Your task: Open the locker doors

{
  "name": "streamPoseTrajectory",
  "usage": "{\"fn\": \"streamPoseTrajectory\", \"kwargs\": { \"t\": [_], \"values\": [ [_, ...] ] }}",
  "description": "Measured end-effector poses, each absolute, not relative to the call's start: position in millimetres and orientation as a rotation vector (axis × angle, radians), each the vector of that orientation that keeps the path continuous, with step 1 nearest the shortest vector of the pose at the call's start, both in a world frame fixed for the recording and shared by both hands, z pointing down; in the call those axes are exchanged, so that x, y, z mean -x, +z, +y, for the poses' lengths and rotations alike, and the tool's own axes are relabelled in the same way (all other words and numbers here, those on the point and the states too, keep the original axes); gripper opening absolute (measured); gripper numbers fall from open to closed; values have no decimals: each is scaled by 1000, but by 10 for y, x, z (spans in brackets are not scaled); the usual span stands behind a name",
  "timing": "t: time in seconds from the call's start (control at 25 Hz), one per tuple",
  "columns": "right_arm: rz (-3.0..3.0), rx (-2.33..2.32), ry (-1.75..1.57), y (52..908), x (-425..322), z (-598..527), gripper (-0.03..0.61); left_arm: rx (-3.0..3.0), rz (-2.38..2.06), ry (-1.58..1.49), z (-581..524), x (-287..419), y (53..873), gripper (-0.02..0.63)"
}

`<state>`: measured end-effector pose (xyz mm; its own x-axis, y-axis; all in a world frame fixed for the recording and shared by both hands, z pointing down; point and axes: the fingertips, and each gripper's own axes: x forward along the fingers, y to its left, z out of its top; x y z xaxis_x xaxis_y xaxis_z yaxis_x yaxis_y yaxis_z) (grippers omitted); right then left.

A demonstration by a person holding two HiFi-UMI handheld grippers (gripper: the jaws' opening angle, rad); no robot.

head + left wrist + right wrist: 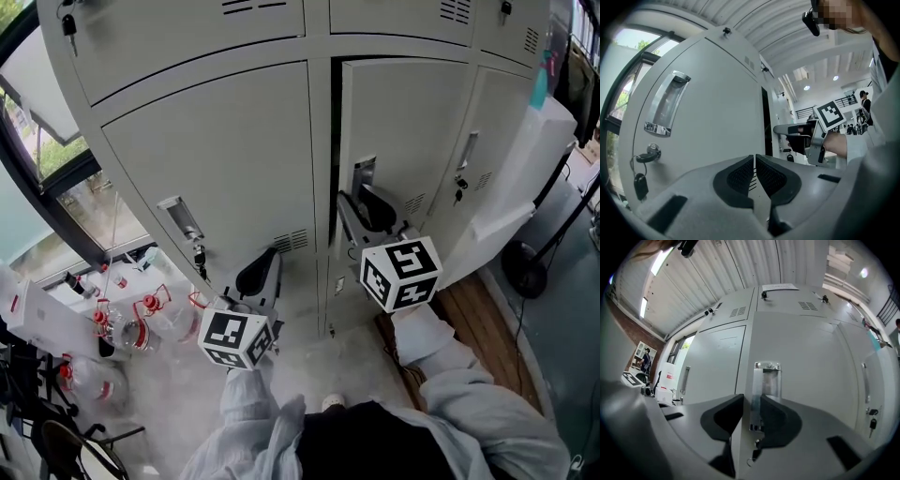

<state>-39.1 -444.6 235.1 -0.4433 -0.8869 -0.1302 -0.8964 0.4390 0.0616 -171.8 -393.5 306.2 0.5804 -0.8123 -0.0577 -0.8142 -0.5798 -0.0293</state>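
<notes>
The grey left locker door is closed, with its handle and hanging keys showing. The middle door stands slightly ajar, a dark gap along its left edge. My right gripper sits at this door's handle. In the right gripper view its jaws straddle the door's free edge beside the handle, pads pressed on it. My left gripper hangs low before the left door, shut and empty. The left gripper view shows the right gripper too.
A third door on the right carries its own handle and key. Water bottles with red caps and a white box sit on the floor at left, under a window. A black round base stands at right.
</notes>
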Motion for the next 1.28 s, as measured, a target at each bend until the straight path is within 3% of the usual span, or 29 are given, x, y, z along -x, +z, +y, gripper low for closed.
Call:
{"fn": "streamPoseTrajectory", "kwargs": {
  "t": [1.28],
  "values": [
    [2724,1322,119,2374,-290,-3520,120,2937,1114,9,-3483,595,3300,18]
  ]
}}
